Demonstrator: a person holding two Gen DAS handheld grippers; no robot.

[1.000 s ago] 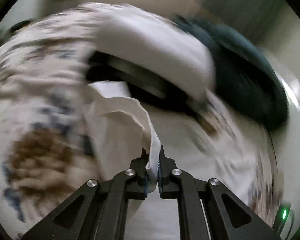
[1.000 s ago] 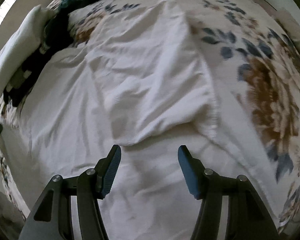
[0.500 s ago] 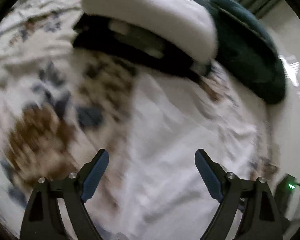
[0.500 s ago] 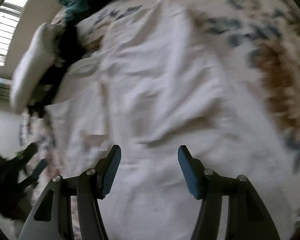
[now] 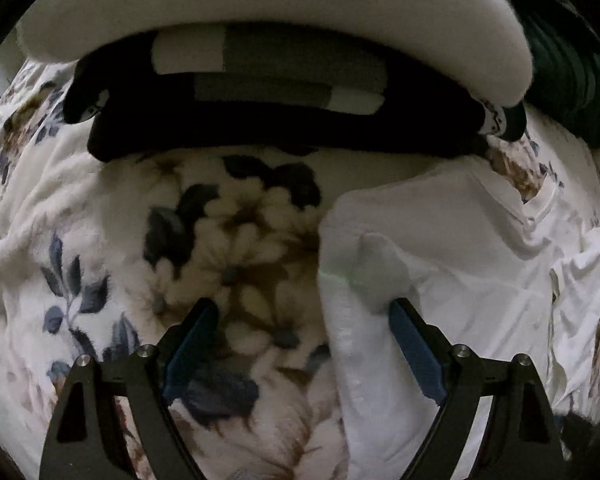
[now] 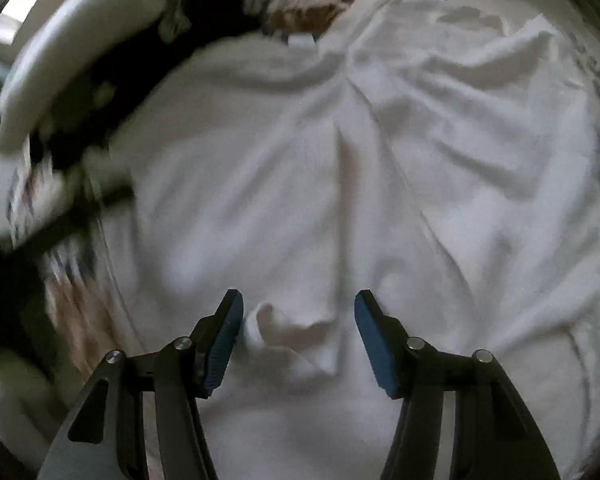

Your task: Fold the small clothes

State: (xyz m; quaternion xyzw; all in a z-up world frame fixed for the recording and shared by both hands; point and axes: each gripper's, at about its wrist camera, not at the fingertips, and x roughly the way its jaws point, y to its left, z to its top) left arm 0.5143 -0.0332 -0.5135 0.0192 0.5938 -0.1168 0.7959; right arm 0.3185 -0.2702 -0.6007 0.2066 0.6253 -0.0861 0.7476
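On the floral bed cover (image 5: pixel 100 240) lies the white garment (image 6: pixel 340 184), thin, light and limp. Both tools, left tool (image 5: pixel 304 344) and right tool (image 6: pixel 298 334), gape wide, empty. Its hemmed edge (image 5: pixel 340 332) looks the best hold.

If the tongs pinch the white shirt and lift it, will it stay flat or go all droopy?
Probably droopy: the white shirt lies in soft wrinkles and its edge bunches up on the flowery blanket. It looks thin, so likely light. It will probably drag rather than slide.
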